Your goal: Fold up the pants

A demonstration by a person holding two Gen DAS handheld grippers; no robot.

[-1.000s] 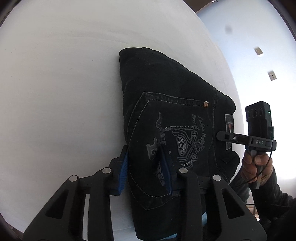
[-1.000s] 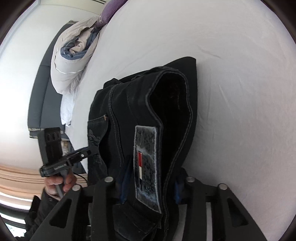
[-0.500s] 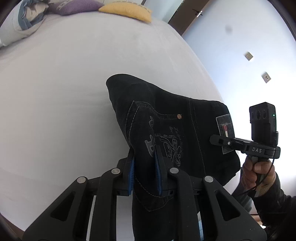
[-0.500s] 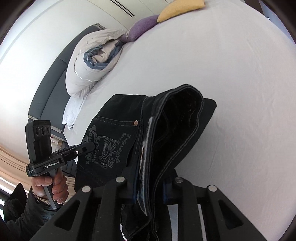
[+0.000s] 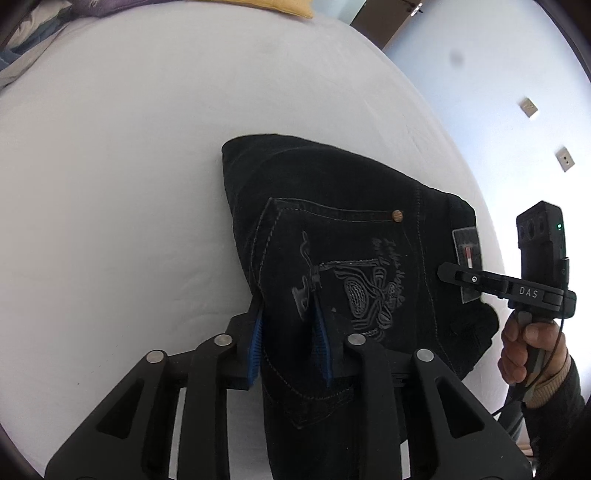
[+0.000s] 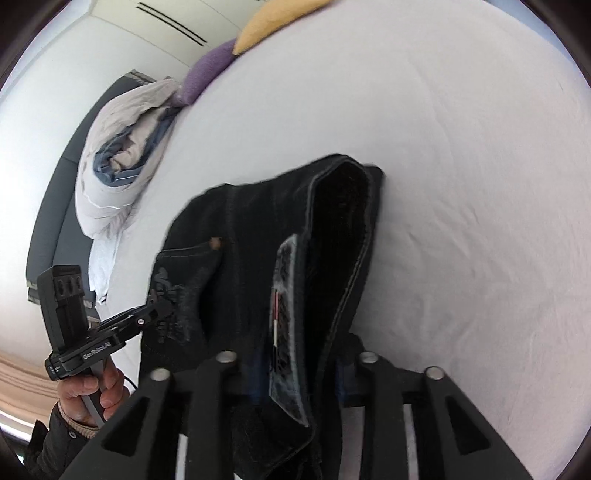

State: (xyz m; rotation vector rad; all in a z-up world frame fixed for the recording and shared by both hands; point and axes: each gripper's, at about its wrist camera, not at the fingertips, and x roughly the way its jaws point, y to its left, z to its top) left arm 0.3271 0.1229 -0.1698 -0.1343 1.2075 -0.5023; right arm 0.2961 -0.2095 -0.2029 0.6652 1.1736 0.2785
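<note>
The black jeans [image 5: 343, 236] lie folded in a thick bundle on the white bed [image 5: 110, 184], back pocket with grey embroidery facing up. My left gripper [image 5: 290, 332] straddles the pocket edge of the bundle, its blue pads apart around the cloth. My right gripper [image 6: 301, 365] straddles the waistband end by the grey brand patch [image 6: 284, 295]; its pads are hidden by the cloth. The jeans also show in the right wrist view [image 6: 236, 258]. The right gripper shows in the left wrist view [image 5: 448, 275] at the patch. The left gripper shows in the right wrist view [image 6: 153, 308] at the pocket.
A rolled white and blue duvet [image 6: 118, 162], a purple pillow [image 6: 207, 74] and a yellow pillow [image 6: 273, 22] lie at the head of the bed. A pale wall with two sockets [image 5: 565, 158] stands beyond the bed's right edge.
Both grippers were closed tight on the lifted jeans half a second ago; the jaws now stand wider and the bundle sits lower on the bed.
</note>
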